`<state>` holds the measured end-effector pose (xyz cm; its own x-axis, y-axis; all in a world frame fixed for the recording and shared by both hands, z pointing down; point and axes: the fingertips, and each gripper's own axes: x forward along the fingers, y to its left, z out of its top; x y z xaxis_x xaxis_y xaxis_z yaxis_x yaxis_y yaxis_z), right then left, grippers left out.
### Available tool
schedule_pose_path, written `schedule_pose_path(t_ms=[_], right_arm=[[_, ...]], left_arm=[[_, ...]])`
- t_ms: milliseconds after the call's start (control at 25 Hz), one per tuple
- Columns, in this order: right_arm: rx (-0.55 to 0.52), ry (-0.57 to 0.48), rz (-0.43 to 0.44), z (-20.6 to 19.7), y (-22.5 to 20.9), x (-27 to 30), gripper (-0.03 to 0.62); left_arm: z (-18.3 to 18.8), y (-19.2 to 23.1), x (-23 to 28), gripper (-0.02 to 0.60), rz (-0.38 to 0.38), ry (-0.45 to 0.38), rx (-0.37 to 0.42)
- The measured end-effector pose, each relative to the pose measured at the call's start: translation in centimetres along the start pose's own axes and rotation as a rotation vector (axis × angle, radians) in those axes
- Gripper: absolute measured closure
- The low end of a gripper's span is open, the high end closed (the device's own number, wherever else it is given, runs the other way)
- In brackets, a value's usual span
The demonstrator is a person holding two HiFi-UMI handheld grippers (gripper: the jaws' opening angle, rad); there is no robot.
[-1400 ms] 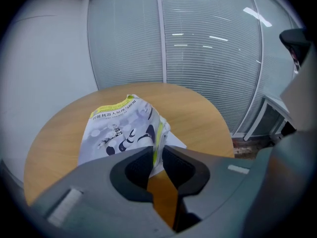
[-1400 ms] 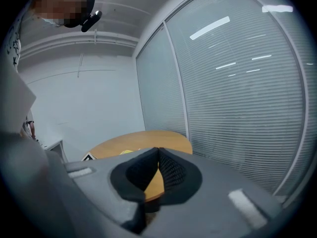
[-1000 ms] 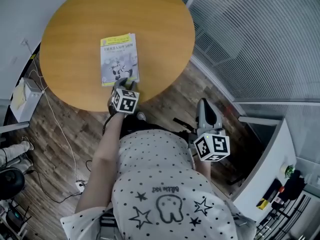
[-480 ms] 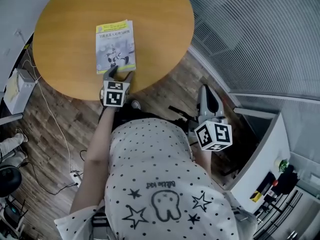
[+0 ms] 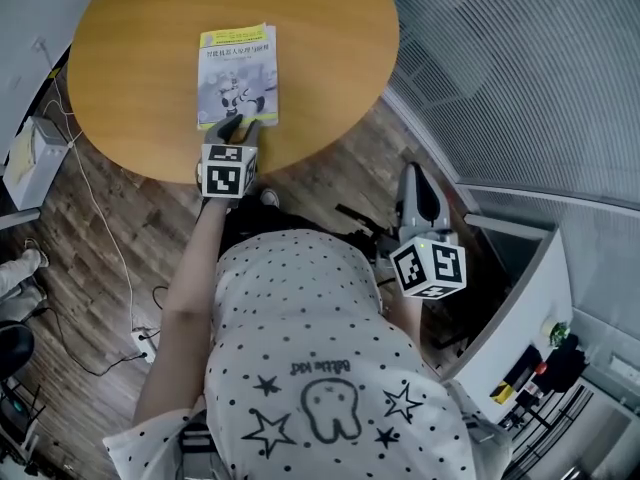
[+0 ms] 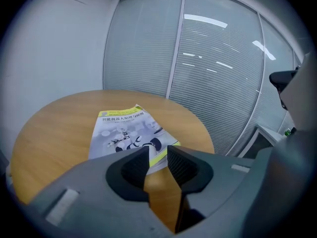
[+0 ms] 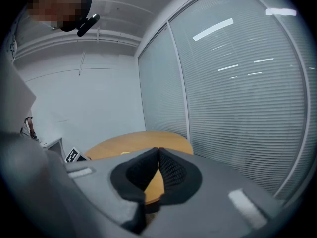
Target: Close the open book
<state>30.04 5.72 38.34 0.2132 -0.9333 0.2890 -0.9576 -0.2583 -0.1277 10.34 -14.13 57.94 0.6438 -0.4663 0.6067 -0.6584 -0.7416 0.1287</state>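
Observation:
The book [image 5: 238, 73] lies shut and flat on the round wooden table [image 5: 130, 58], its grey and yellow cover facing up. My left gripper [image 5: 240, 126] hovers just off the book's near edge. In the left gripper view the book [image 6: 126, 133] sits beyond the left gripper [image 6: 158, 155], whose jaws are closing with a narrow gap and nothing between them. My right gripper [image 5: 414, 176] is held off the table to the right, over the floor. In the right gripper view the right gripper [image 7: 158, 153] has its pads touching and holds nothing.
A glass wall with blinds [image 5: 520, 78] runs along the right of the table. A white cabinet [image 5: 530, 318] stands at the lower right. Cables [image 5: 110, 248] and a white box [image 5: 22, 163] lie on the wooden floor at the left. The person's dotted shirt [image 5: 320, 368] fills the foreground.
My left gripper's jaws spread wide at the book's near edge, then narrowed again, and the gripper rose a little. The book stays shut. The right gripper has not moved.

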Motion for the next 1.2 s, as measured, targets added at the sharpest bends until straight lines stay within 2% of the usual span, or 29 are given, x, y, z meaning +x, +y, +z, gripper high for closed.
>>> schedule_pose_path(t_ms=[120,240,440,560,720,880,1000,1200], right_arm=[[0.003,0.006,-0.002,-0.3,0.1,-0.2,0.591],[0.003,0.005,-0.001,-0.4,0.3,-0.5,0.589],[-0.003,0.003,0.012,-0.1,0.8,-0.7,0.591],[-0.012,-0.001,0.025,0.0,1.1,-0.5,0.589],[-0.020,-0.001,0.048,0.0,1.6,-0.1,0.591],[-0.027,-0.002,0.074,0.0,2.1,0.4,0.589],[-0.031,-0.003,0.100,0.1,2.7,0.7,0.589],[-0.040,-0.005,0.151,0.5,3.7,1.5,0.589]], left_arm=[[-0.1,0.2,-0.1,0.521,0.016,0.007,-0.008],[0.1,0.3,-0.4,0.571,0.020,0.001,-0.026],[1.3,0.4,-1.5,0.572,0.024,-0.041,-0.071],[2.7,0.6,-2.1,0.572,0.036,-0.083,-0.062],[6.0,0.6,-4.2,0.572,0.033,-0.183,-0.050],[10.4,0.5,-7.7,0.572,0.021,-0.325,-0.039],[13.4,0.2,-10.9,0.572,0.025,-0.426,-0.001],[16.6,0.0,-16.3,0.572,0.038,-0.537,0.012]])
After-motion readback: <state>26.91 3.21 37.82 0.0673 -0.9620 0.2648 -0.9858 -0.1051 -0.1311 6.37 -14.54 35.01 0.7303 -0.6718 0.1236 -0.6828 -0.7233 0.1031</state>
